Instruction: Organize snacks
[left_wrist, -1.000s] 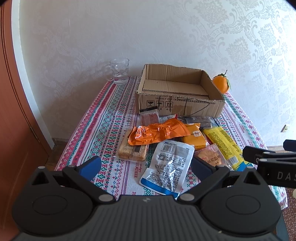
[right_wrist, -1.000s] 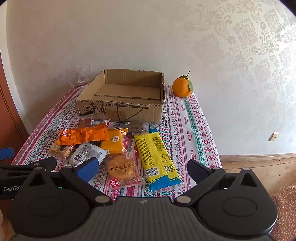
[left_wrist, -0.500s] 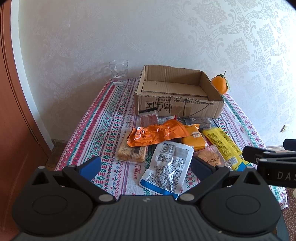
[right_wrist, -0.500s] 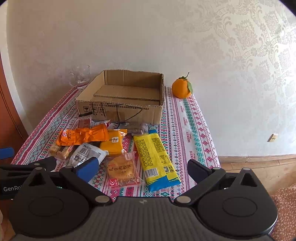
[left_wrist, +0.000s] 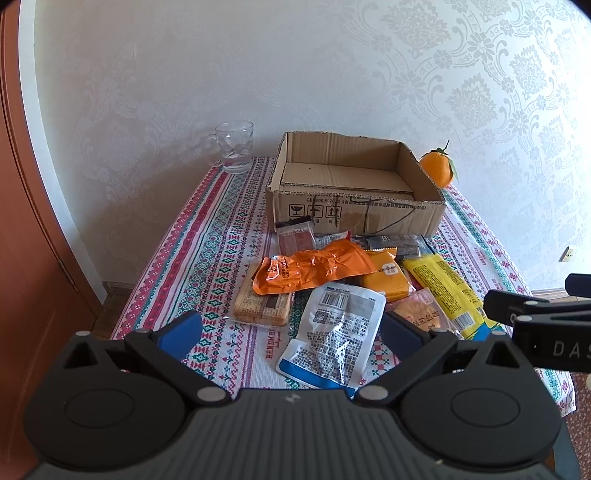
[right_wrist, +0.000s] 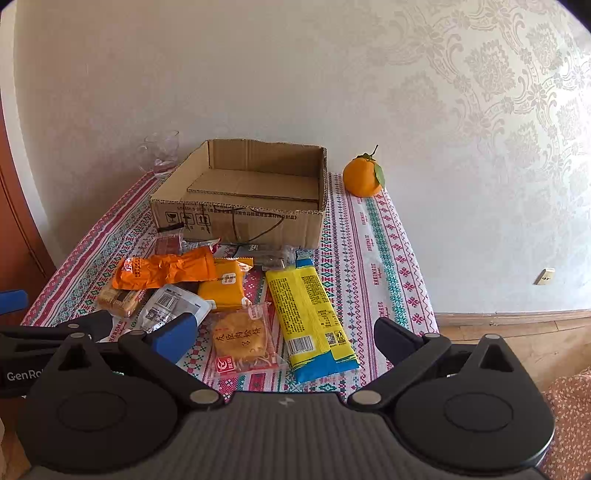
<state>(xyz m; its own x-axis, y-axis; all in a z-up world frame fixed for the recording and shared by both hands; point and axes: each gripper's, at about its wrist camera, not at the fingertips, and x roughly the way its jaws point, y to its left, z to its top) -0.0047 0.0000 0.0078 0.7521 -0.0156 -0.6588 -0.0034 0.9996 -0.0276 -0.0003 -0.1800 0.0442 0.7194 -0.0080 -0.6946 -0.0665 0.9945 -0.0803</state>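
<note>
Both tongs released: white packet (left_wrist: 334, 336) betw left tongs (left_wrist: 290, 330), pastry packet (right_wrist: 240, 338) betw right tongs (right_wrist: 286, 338).

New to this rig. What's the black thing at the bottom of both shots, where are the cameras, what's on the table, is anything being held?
There is no robot arm here: a person carries a two-finger gripper in each hand, and each has a fisheye camera looking forward along its fingers. The black shape at the bottom of each picture is that gripper's own body.

One picture is from the left gripper, the other from the right gripper. Each also shows in the other's view, at the edge.

On the patterned tablecloth stand an empty cardboard box, a glass mug and an orange. In front of the box lies a pile of snack packets, among them an orange packet, a white packet, a yellow packet and a clear-wrapped pastry.

Both grippers are open and hold nothing.
</note>
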